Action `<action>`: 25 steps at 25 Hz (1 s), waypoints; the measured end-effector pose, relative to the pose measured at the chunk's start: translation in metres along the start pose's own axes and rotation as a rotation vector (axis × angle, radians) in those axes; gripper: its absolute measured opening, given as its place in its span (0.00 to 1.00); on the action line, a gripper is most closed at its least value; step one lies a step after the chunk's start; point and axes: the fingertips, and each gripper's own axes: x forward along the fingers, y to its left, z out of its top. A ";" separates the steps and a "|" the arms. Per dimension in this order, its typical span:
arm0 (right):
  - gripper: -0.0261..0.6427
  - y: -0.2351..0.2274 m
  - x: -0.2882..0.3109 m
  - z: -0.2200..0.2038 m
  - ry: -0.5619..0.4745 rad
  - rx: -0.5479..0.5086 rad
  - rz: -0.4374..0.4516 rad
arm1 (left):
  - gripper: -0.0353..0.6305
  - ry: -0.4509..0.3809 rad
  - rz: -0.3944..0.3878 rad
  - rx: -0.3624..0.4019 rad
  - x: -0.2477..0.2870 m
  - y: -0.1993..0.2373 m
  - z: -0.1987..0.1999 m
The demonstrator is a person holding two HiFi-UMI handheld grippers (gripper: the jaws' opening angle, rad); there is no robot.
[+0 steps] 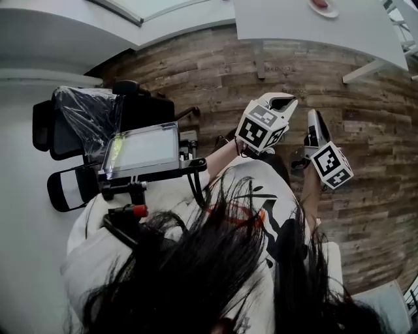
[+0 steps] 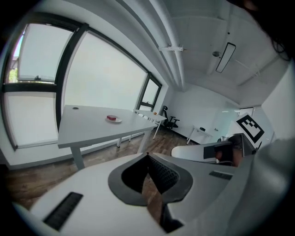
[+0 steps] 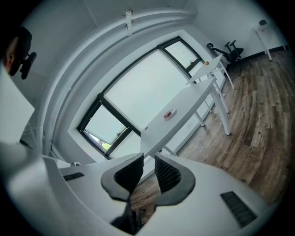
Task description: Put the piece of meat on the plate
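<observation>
A small white plate [image 2: 113, 120] with a red piece of meat [image 2: 111, 118] on it stands on a long white table [image 2: 87, 124], far ahead of both grippers. In the right gripper view the plate [image 3: 169, 114] sits mid-table. The head view shows it at the top edge [image 1: 323, 6]. My left gripper [image 2: 147, 157] is shut with nothing between its jaws. My right gripper [image 3: 148, 157] is shut and empty too, its jaws nearly touching. Both hang over the wooden floor, left gripper [image 1: 282, 102] beside right gripper [image 1: 314, 119], well short of the table.
A black device with a screen [image 1: 140, 150] and a black chair wrapped in plastic [image 1: 88, 114] are at my left. Beyond the table stand more white tables, one with an orange thing [image 3: 207, 62], and an office chair [image 2: 171, 121]. Large windows line the wall.
</observation>
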 end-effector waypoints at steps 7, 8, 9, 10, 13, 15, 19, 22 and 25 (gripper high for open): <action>0.16 0.030 -0.032 -0.043 -0.009 0.021 0.065 | 0.06 -0.012 0.059 0.034 -0.061 -0.013 -0.025; 0.16 0.033 -0.035 -0.046 -0.009 0.021 0.069 | 0.06 -0.010 0.063 0.035 -0.067 -0.013 -0.027; 0.16 0.036 -0.037 -0.050 -0.008 0.020 0.072 | 0.06 -0.009 0.065 0.034 -0.072 -0.014 -0.029; 0.16 0.039 -0.039 -0.052 -0.009 0.018 0.073 | 0.06 -0.009 0.066 0.033 -0.076 -0.015 -0.031; 0.16 0.046 -0.042 -0.057 -0.020 0.011 0.074 | 0.06 -0.013 0.054 0.039 -0.084 -0.018 -0.034; 0.16 0.051 -0.043 -0.061 -0.027 0.000 0.070 | 0.06 -0.014 0.041 0.043 -0.091 -0.018 -0.038; 0.16 0.068 -0.047 -0.077 -0.033 -0.033 0.048 | 0.06 -0.004 0.035 0.044 -0.117 -0.008 -0.053; 0.16 0.095 -0.045 -0.104 -0.039 -0.027 0.045 | 0.06 -0.015 0.048 0.027 -0.154 0.012 -0.065; 0.16 0.149 -0.045 -0.152 -0.059 -0.073 0.033 | 0.06 -0.060 0.037 0.011 -0.217 0.042 -0.082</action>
